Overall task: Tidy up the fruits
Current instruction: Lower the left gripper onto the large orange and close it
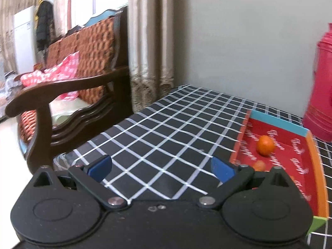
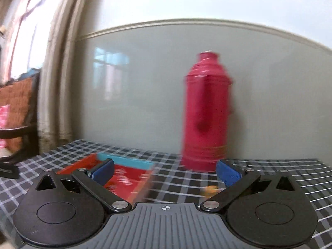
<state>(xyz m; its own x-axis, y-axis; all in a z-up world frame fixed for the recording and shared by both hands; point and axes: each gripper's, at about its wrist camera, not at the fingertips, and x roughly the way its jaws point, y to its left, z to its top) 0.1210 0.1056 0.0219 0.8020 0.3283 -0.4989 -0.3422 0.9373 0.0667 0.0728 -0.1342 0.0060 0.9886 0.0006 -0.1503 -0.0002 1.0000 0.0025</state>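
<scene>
A shallow red tray (image 1: 290, 153) with blue and orange rims lies on the checked tablecloth, right of my left gripper (image 1: 160, 169). A small orange fruit (image 1: 265, 144) sits in it, and a second one (image 1: 259, 165) shows partly behind my right-hand finger. My left gripper is open and empty over the cloth. In the right wrist view my right gripper (image 2: 166, 173) is open and empty, with the tray (image 2: 126, 178) at lower left and a small orange fruit (image 2: 210, 189) on the cloth by its right finger.
A tall red thermos (image 2: 205, 114) stands at the wall behind the tray; it also shows at the right edge of the left wrist view (image 1: 321, 87). A wooden armchair (image 1: 68, 95) stands left of the table, with curtains behind.
</scene>
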